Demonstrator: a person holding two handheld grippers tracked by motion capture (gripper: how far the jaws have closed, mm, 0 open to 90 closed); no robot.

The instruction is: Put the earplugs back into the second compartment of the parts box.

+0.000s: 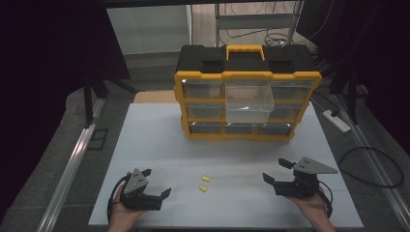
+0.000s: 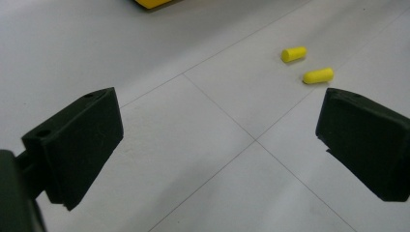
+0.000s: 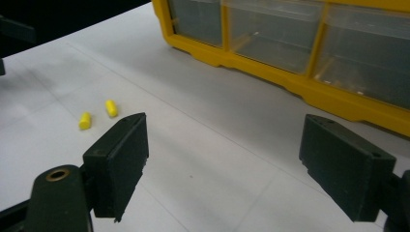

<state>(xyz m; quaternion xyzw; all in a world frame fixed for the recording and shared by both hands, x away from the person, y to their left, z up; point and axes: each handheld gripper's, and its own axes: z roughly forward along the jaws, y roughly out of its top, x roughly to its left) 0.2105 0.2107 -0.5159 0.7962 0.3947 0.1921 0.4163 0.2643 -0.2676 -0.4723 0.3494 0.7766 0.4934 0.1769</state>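
Observation:
Two small yellow foam earplugs (image 1: 204, 184) lie side by side on the white table, between my two grippers. In the left gripper view the earplugs (image 2: 306, 64) lie ahead and to the right; in the right gripper view the earplugs (image 3: 98, 114) are at the left. My left gripper (image 1: 156, 182) rests near the front left, open and holding nothing. My right gripper (image 1: 274, 170) sits at the front right, open and holding nothing. A yellow and black organizer case (image 1: 246, 94) stands at the back, with one clear drawer (image 1: 249, 100) pulled out of its middle column.
The white table (image 1: 159, 140) ends close behind both hands. A metal rail (image 1: 72, 164) runs along its left side, and a power strip (image 1: 337, 121) and cables lie on the floor to the right. The organizer's lower edge (image 3: 290, 82) is near my right gripper.

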